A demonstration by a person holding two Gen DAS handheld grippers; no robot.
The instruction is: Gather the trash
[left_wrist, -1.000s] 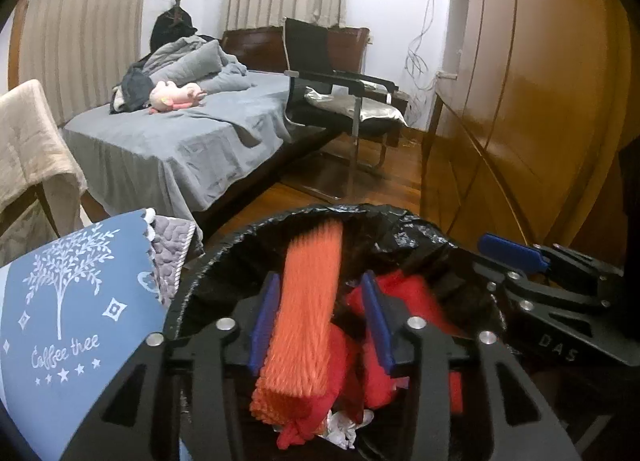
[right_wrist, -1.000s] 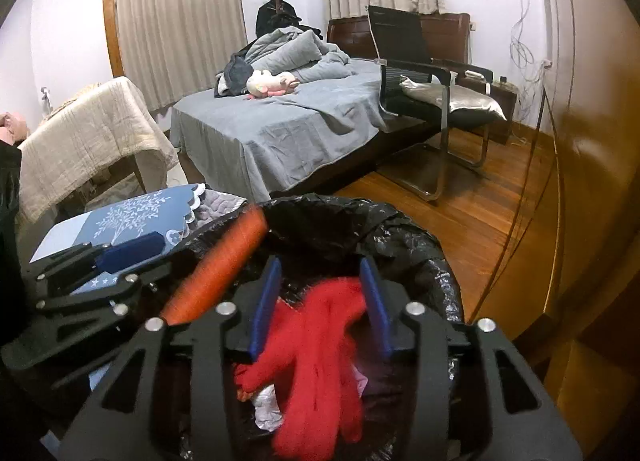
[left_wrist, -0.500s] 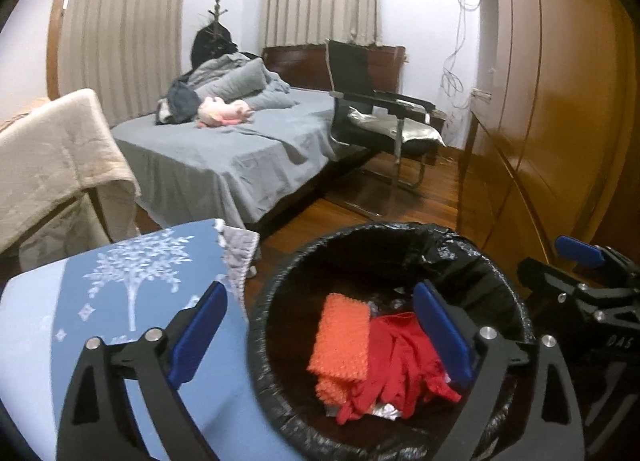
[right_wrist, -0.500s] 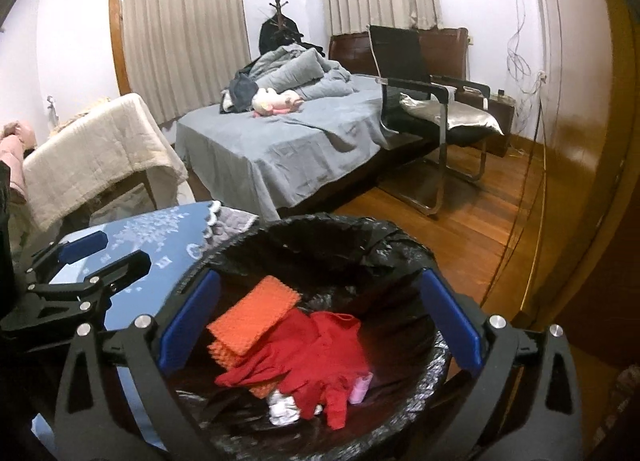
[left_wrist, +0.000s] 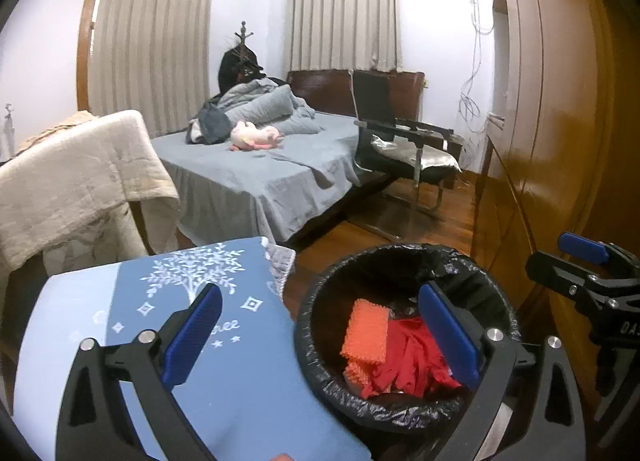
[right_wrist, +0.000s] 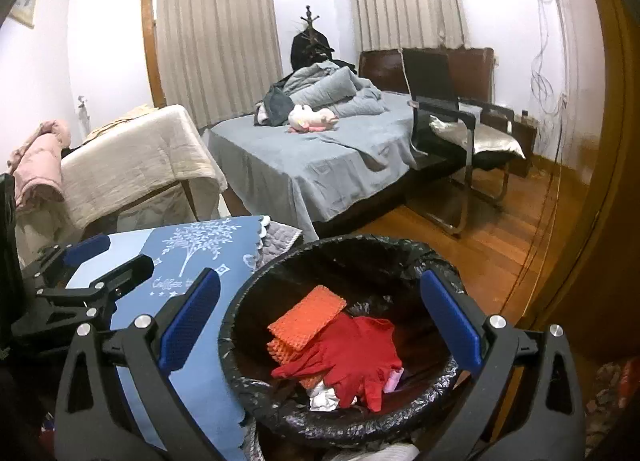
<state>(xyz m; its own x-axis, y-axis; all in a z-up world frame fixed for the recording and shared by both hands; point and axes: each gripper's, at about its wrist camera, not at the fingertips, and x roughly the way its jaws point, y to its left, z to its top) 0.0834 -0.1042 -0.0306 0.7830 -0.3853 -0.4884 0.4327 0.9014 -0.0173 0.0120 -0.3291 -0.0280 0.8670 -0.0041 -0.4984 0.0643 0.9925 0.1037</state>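
Observation:
A bin lined with a black bag stands on the floor beside a table. Inside lie an orange foam net, a red glove and small pale scraps. My left gripper is open and empty, above the table's edge and the bin's left side. My right gripper is open and empty above the bin. Each gripper shows in the other's view, the right one at the right and the left one at the left.
A blue tablecloth with a white tree print covers the table left of the bin. Behind are a grey bed, a black chair, a blanket-draped chair, a wooden wardrobe at the right and wood floor.
Both grippers opened and dropped the orange net and red glove into the bin. Both have since risen and pulled back; the left one moved left over the table.

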